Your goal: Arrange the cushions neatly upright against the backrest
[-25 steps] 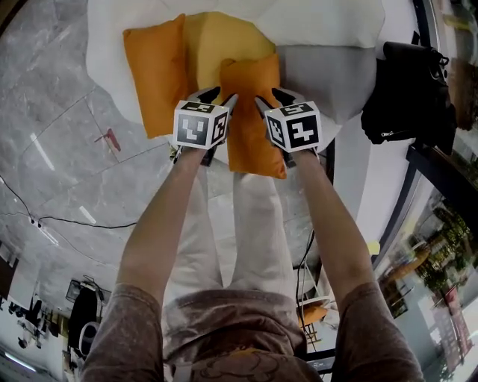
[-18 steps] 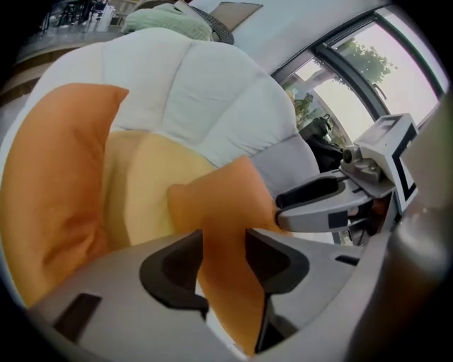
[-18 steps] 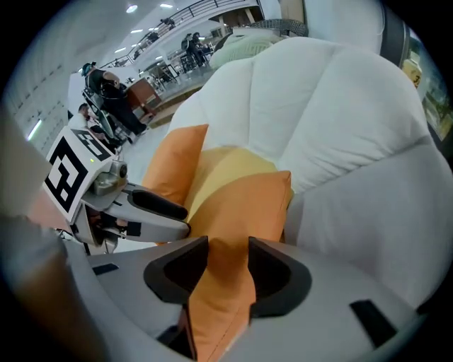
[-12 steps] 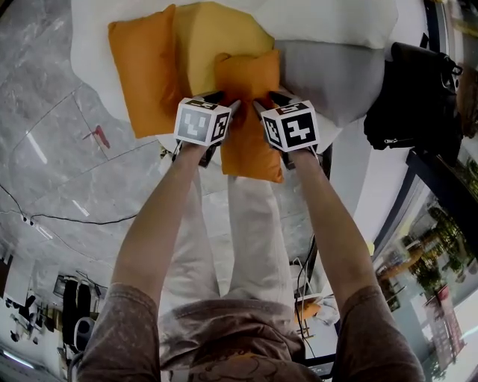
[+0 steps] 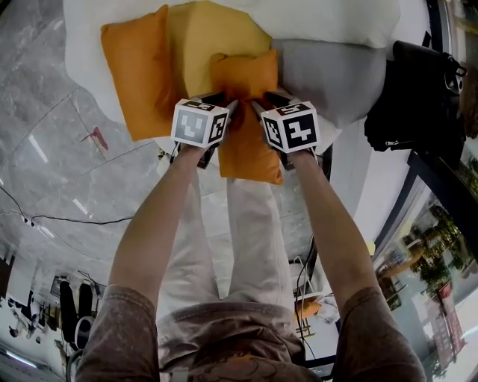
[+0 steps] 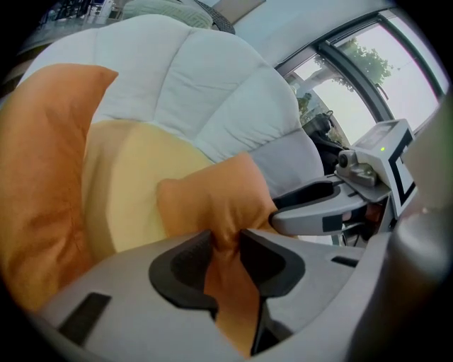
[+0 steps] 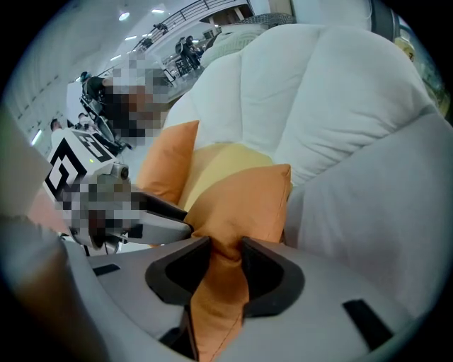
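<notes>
A small orange cushion [image 5: 246, 112] hangs over the sofa's front, gripped at its two sides. My left gripper [image 5: 222, 101] pinches its left edge; the jaws are closing, with the fabric bunched between the pads [image 6: 226, 244]. My right gripper [image 5: 267, 99] is shut on the right edge [image 7: 225, 251]. Behind it a yellow cushion [image 5: 205, 37] leans on the white backrest [image 5: 321, 19]. A large orange cushion [image 5: 138, 71] stands to the left and a grey cushion [image 5: 328, 74] to the right.
A black bag [image 5: 407, 89] sits right of the sofa beside a dark window frame. A marble floor [image 5: 52, 149] with a thin cable [image 5: 67, 221] lies to the left. The person's legs are below the held cushion.
Both grippers have carried the small orange cushion slightly farther toward the backrest. The other cushions lie as before.
</notes>
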{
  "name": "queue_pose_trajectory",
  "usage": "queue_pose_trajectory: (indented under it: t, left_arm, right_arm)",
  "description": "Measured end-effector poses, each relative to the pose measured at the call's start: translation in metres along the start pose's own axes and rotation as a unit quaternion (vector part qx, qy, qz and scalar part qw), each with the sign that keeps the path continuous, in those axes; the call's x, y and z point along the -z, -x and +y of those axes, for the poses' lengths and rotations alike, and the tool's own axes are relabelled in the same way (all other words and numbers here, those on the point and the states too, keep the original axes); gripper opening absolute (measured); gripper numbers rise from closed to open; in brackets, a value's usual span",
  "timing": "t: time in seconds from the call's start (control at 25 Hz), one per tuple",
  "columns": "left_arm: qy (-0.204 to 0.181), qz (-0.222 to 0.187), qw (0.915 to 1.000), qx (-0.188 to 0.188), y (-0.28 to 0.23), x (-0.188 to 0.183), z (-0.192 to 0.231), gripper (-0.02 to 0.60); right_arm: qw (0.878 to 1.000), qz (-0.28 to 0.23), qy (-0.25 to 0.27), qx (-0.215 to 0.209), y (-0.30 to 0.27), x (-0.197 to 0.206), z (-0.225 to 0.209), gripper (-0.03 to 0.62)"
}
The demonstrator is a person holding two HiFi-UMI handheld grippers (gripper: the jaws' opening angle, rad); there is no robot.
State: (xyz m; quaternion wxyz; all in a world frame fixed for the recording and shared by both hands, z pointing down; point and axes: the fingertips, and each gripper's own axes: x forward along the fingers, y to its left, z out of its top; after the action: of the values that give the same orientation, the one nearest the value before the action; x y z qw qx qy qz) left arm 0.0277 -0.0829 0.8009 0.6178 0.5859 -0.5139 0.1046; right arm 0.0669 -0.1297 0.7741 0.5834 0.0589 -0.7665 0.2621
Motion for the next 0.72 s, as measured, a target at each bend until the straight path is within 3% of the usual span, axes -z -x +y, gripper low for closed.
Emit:
queue_pose_trajectory:
  t: [0.12, 0.2, 0.44, 0.72]
  left_arm:
    - [0.003, 0.010, 0.9999, -0.002, 0.000, 0.001, -0.001, 0.045]
    - [0.002, 0.015, 0.9999, -0.004, -0.001, 0.002, -0.002, 0.018]
    - [-0.010, 0.018, 0.9996, -0.017, 0.008, -0.001, -0.004, 0.014]
    - [-0.078, 0.022, 0.9964, -0.024, 0.033, -0.017, -0.033, 0.012]
  right_arm:
    - [1.000, -0.003, 0.002, -0.008, -0.002, 0.002, 0.003, 0.067]
    - [1.000, -0.005, 0.002, -0.009, -0.003, 0.003, 0.005, 0.043]
    - [1.000, -0.020, -0.011, -0.011, 0.004, 0.002, 0.009, 0.041]
    - [0.997, -0.061, -0.048, -0.008, 0.037, 0.004, 0.010, 0.041]
